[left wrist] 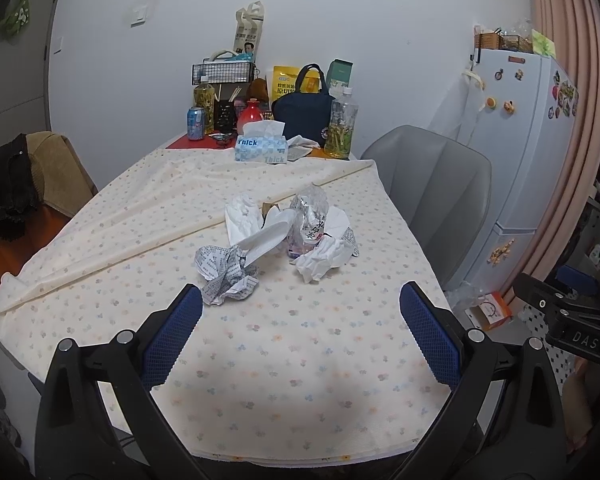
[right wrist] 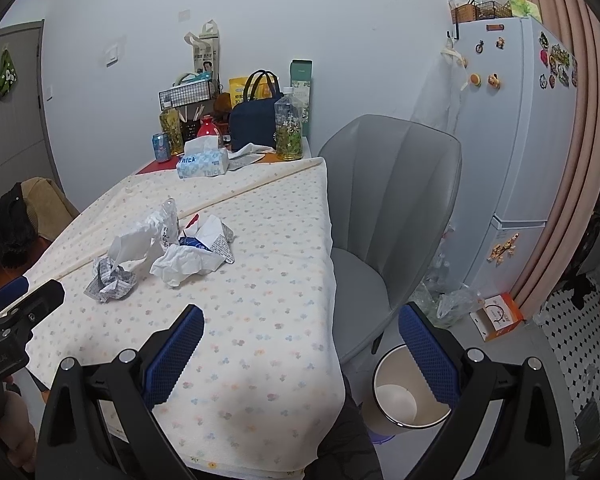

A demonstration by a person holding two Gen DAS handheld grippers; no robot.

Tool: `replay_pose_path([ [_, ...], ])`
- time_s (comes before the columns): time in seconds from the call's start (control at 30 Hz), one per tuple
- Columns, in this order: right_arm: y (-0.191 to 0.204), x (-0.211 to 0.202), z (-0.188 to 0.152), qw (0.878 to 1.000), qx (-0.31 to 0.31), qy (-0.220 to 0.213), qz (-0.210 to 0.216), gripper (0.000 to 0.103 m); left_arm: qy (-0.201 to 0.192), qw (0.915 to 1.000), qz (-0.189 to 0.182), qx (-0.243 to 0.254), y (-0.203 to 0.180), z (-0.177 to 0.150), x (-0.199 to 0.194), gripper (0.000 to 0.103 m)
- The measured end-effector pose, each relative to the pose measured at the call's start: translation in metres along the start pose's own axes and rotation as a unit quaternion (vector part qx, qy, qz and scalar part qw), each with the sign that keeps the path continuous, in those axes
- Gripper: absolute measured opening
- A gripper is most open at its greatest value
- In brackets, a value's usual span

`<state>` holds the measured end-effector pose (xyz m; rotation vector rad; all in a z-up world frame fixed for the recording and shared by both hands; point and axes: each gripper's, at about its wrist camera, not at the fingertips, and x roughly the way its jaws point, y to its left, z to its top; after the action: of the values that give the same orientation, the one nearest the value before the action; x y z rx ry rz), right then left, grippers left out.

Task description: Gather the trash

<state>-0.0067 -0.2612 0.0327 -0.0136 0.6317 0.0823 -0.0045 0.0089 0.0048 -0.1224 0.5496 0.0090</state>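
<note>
A heap of trash lies mid-table on the floral cloth (left wrist: 300, 340): a crumpled printed paper ball (left wrist: 226, 276), white tissues (left wrist: 320, 260), a clear plastic wrapper (left wrist: 310, 216) and a flat white piece (left wrist: 266, 236). The same heap shows in the right wrist view, with the paper ball (right wrist: 110, 278) and tissues (right wrist: 184, 262). My left gripper (left wrist: 300, 300) is open and empty, just short of the heap. My right gripper (right wrist: 300, 320) is open and empty over the table's right front corner. A white empty bin (right wrist: 396, 394) stands on the floor below it.
A grey chair (right wrist: 388, 208) stands at the table's right side. A tissue box (left wrist: 261, 148), bottles, a can and a dark bag (left wrist: 302, 114) crowd the far end. A fridge (right wrist: 516, 140) and an orange box (right wrist: 500, 316) are at the right.
</note>
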Motion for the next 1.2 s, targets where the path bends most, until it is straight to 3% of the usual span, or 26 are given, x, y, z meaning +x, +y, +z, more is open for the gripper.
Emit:
replay_pose_path([
  [0.63,0.008,0.003,0.001,1.000,-0.004,-0.002,0.004,0.096,-0.011,0.9998,-0.009,-0.014,0.013,0.002,-0.003,0.098],
  [0.9,0.021,0.012,0.019,0.998,-0.016,-0.025,0.050,0.096,-0.015,0.9993,0.010,-0.034,0.041,0.012,0.001,0.098],
  [1.2,0.048,0.044,0.024,0.994,-0.036,0.001,0.101,0.093,0.002,0.9973,0.035,-0.065,0.081,0.017,0.026,0.098],
])
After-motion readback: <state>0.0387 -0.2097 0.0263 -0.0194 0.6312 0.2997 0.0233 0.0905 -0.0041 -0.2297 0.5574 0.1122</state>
